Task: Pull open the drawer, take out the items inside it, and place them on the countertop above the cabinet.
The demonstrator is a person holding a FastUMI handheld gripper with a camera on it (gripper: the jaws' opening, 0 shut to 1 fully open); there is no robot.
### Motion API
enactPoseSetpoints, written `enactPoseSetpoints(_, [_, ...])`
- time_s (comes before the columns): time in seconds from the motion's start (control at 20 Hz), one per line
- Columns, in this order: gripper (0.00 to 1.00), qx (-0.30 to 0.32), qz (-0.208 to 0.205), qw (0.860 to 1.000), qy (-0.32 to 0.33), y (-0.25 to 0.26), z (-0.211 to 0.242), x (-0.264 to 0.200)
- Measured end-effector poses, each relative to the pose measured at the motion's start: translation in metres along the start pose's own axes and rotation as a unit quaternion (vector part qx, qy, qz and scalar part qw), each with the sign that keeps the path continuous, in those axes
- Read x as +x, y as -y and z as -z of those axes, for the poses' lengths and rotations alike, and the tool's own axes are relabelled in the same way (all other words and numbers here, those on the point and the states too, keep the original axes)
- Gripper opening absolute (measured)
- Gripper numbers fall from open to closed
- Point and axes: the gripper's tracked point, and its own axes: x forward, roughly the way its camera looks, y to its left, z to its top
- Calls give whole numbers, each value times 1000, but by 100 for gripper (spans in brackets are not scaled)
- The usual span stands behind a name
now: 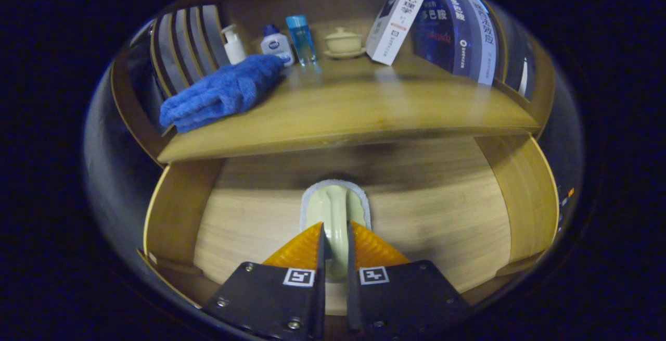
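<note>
Item: pale green handled cleaning brush with a grey-white pad rim [335, 208], lying in the open light-wood drawer [442, 216]. Its long axis runs straight ahead of my gripper [335, 247], handle toward me, head toward the drawer's back. My fingers are narrowed onto the handle, one each side. The wooden countertop [354, 106] sits directly above the drawer's back edge; I judge the move is up and forward.

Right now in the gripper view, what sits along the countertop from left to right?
Blue towel → white pump bottle → small white bottle with blue cap → clear blue bottle → lidded cream cup on saucer → leaning white book → dark blue books. Below, the gripper is shut on a pale brush handle in the open drawer.
</note>
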Motion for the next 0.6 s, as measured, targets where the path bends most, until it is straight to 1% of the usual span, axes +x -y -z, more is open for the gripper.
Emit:
enactPoseSetpoints(0.1, [17,-13,12,1000,8,0,-4,-20])
enactPoseSetpoints(0.3, [17,-28,28,998,50,-2,-25,-61])
enactPoseSetpoints(0.45, [17,-32,46,996,75,-1,-45,-81])
enactPoseSetpoints(0.6, [17,-35,46,993,99,-6,-70,-92])
